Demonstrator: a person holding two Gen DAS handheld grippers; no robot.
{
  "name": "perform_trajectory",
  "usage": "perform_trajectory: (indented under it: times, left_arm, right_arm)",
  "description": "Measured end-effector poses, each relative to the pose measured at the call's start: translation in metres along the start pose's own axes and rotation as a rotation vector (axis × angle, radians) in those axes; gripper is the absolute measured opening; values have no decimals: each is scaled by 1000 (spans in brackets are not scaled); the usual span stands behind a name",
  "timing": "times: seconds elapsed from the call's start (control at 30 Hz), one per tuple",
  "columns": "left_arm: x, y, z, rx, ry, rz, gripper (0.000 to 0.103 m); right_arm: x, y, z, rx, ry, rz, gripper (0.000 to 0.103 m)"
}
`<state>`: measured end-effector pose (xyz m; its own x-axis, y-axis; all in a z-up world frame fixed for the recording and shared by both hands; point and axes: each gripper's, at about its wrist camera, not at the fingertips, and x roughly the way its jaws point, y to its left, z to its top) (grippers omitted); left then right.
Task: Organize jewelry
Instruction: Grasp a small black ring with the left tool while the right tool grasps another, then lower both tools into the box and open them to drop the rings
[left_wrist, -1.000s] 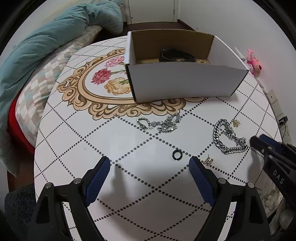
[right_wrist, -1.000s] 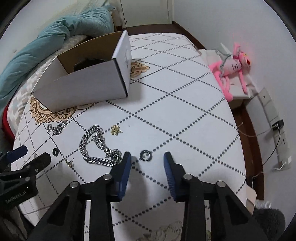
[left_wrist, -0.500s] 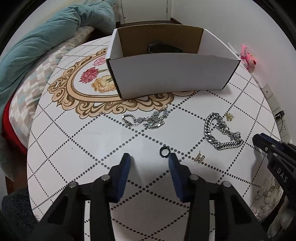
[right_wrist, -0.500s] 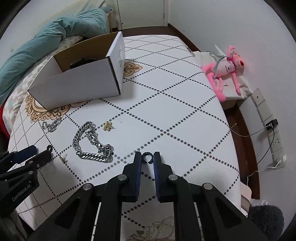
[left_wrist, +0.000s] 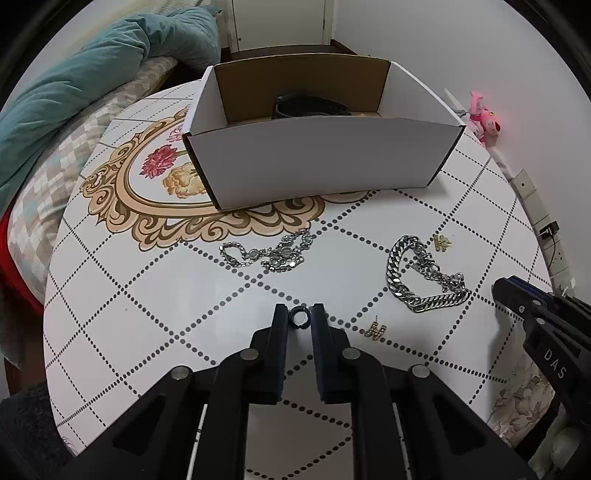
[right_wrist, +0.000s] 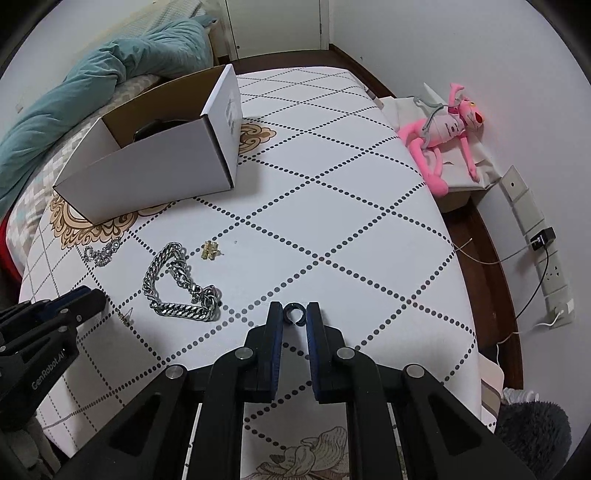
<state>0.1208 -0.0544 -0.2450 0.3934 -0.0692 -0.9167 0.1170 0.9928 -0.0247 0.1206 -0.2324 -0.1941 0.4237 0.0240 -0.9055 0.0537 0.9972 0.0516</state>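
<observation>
Jaws of the left gripper (left_wrist: 299, 317) are closing on a small black ring (left_wrist: 298, 318) that lies between the pads on the tabletop (left_wrist: 147, 295), and the pads look to be touching its sides already. Beside it, the right gripper (right_wrist: 294, 314) is clamped on a second black ring, an open C-shaped one (right_wrist: 294, 313), also low against the tabletop. Both grippers point steeply down, which suits pinching such flat little pieces off a hard surface. Just past the left gripper lie a gold letter charm (left_wrist: 376, 329), a heavy silver curb chain (left_wrist: 421, 280), a second gold charm (left_wrist: 442, 242) and a sparkly thin bracelet (left_wrist: 269, 251), all loose and apart from one another. Farther back stands the white cardboard box (left_wrist: 321, 162), open at the top, with a dark item already inside; it is probably where the jewelry goes. A pink plush toy (right_wrist: 447, 129) lies off the tabletop's far side.
</observation>
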Motion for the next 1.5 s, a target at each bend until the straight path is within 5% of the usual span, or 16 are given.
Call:
perform_trajectory:
  times: [0.3, 0.6, 0.83, 1.07, 1.13, 1.23, 1.4, 1.5]
  left_arm:
    - [-34, 6, 16, -36, -36, -78, 10]
    - [-63, 40, 113, -132, -73, -181, 10]
    - [-27, 62, 163, -142, 21, -144, 10]
    - [-14, 77, 189, -195, 97, -110, 13]
    - [-16, 76, 195, -183, 85, -85, 25]
    - [-21, 77, 197, -173, 57, -42, 63]
    - [-27, 80, 188, -163, 18, 15, 66]
    - [-26, 81, 178, -159, 3, 43, 83]
  right_arm:
    - [-23, 2, 12, 12, -21, 83, 13]
    - [-52, 42, 105, -17, -105, 265, 13]
    - [-12, 72, 185, -99, -28, 239, 13]
    - [28, 84, 215, -158, 84, 175, 14]
    - [30, 83, 216, -162, 89, 160, 15]
    - [27, 81, 216, -159, 74, 145, 25]
    - [13, 76, 211, -157, 36, 104, 45]
    - [7, 75, 207, -166, 27, 79, 49]
